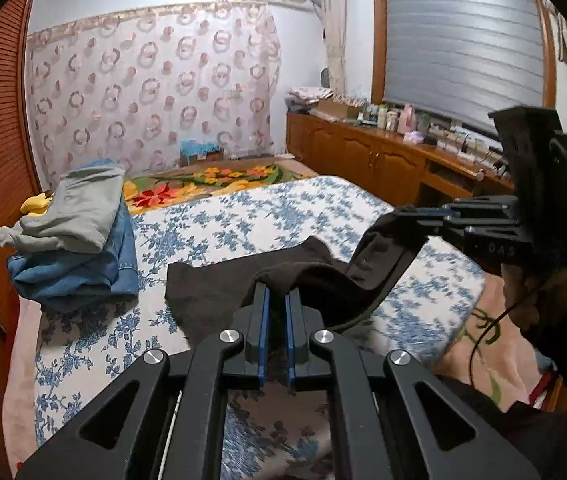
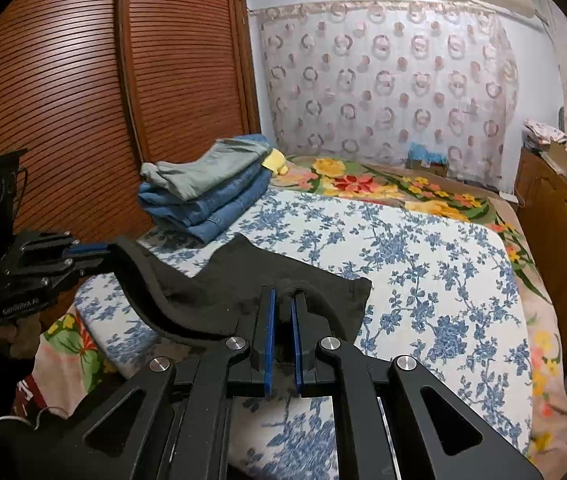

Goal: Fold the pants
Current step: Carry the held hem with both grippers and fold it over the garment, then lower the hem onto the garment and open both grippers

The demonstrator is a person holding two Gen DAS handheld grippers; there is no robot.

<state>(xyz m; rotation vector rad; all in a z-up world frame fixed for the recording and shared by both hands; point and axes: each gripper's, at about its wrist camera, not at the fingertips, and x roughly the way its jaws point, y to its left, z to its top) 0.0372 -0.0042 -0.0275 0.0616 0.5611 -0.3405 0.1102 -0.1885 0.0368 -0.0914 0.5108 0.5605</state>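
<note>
A pair of black pants (image 1: pixel 211 292) (image 2: pixel 243 276) hangs between the two grippers above the blue-flowered bed sheet (image 1: pixel 243 216) (image 2: pixel 423 264). My left gripper (image 1: pixel 277 286) is shut on the near edge of the black fabric, as is my right gripper (image 2: pixel 282 294). In the left wrist view the right gripper (image 1: pixel 407 212) shows at the right, pinching the waistband. In the right wrist view the left gripper (image 2: pixel 101 250) shows at the left, also clamped on the band. The band sags in a curve between them.
A stack of folded clothes, grey trousers (image 1: pixel 79 208) (image 2: pixel 203 170) on blue jeans (image 1: pixel 75 272) (image 2: pixel 211 204), lies at the bed's left side by a wooden louvred wardrobe (image 2: pixel 63 100). A flowered blanket (image 2: pixel 383 188) covers the far end. A wooden cabinet (image 1: pixel 383 156) with bottles runs along the right.
</note>
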